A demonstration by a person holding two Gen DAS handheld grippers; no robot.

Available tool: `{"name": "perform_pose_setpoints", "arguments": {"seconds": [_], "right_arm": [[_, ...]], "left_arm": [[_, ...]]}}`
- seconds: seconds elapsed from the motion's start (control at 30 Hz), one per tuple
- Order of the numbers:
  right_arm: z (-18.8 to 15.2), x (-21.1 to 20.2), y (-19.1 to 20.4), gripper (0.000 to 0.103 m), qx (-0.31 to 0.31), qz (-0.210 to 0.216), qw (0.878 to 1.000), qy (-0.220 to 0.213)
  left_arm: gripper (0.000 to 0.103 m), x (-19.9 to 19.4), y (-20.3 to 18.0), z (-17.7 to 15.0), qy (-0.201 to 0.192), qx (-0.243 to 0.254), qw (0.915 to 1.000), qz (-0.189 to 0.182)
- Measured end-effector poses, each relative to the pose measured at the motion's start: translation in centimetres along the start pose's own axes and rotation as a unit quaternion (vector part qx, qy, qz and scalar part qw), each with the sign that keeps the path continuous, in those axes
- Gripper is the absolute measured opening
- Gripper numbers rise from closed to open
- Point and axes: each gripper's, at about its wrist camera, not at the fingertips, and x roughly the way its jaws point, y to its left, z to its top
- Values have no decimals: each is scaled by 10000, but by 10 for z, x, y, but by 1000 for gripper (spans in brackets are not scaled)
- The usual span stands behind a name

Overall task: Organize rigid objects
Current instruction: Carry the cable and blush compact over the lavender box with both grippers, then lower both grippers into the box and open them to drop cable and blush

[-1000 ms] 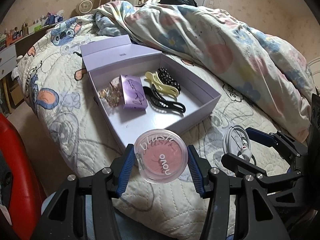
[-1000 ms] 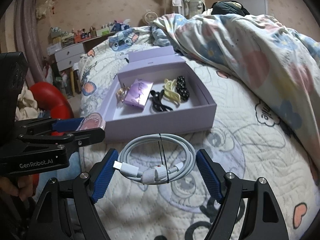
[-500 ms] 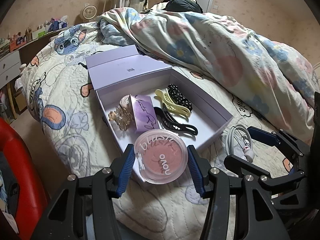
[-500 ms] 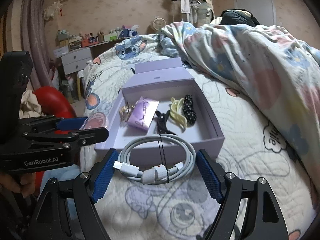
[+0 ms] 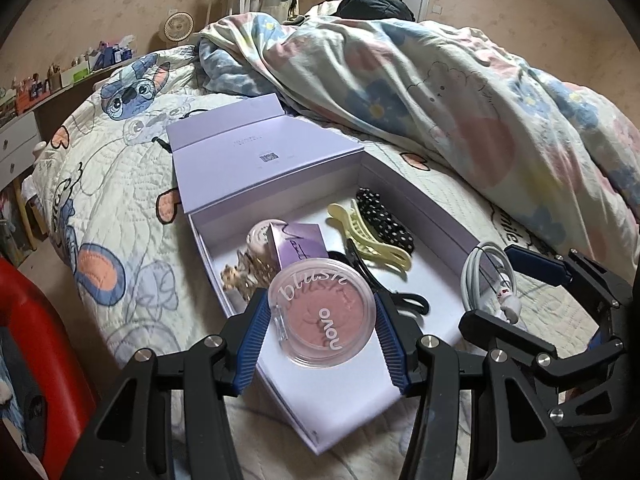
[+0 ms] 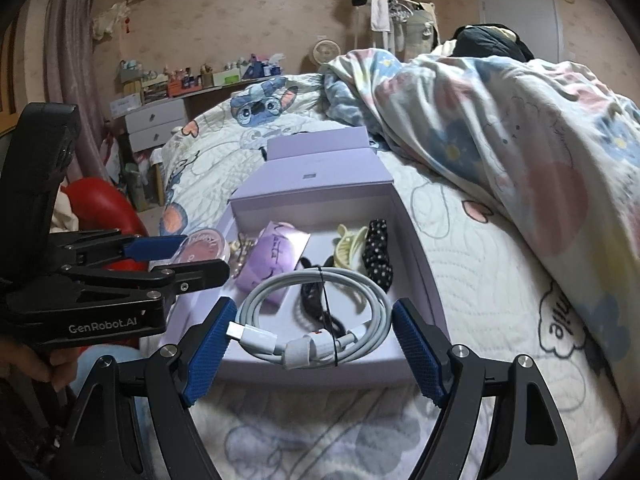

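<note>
Both hand-held grippers are loaded and held over the near end of the open lavender box, which sits on the cartoon-print quilt with its lid folded back flat behind it. Left gripper: blue pads closed onto opposite edges of a round clear blush compact, pink pan facing up, lettering legible on the lid; compact is over the box's near left corner, not resting on the floor of the box. Right gripper: jaws set wide, pads pressing the two sides of a coiled white charging cable bound with a thin black tie, connector ends bunched at the near side of the coil; coil hangs above the box's front wall. Inside the box: purple carton, gold-brown hair clip at the left wall, pale yellow claw clip, black dotted clip beside it, black claw clip partly hidden behind the compact. A rumpled floral duvet lies heaped to the right of the box.
</note>
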Motion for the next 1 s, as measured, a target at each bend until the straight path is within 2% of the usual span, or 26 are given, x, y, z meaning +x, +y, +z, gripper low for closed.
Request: {"name": "perform_pose_setpoints", "arguments": {"seconds": [0.4,0.7,1.0], "right_arm": [[24,40,-22,80,77,36,9999,148],[42,63,-30,80,-70,37,9998,164],[54,86,-36,80,-165,17,9995,285]], "left_arm": [[52,35,3,29,120,226,9996,80],[52,57,4,49,104,454,9987,213],[52,85,7,62,259,594,9973,335]]}}
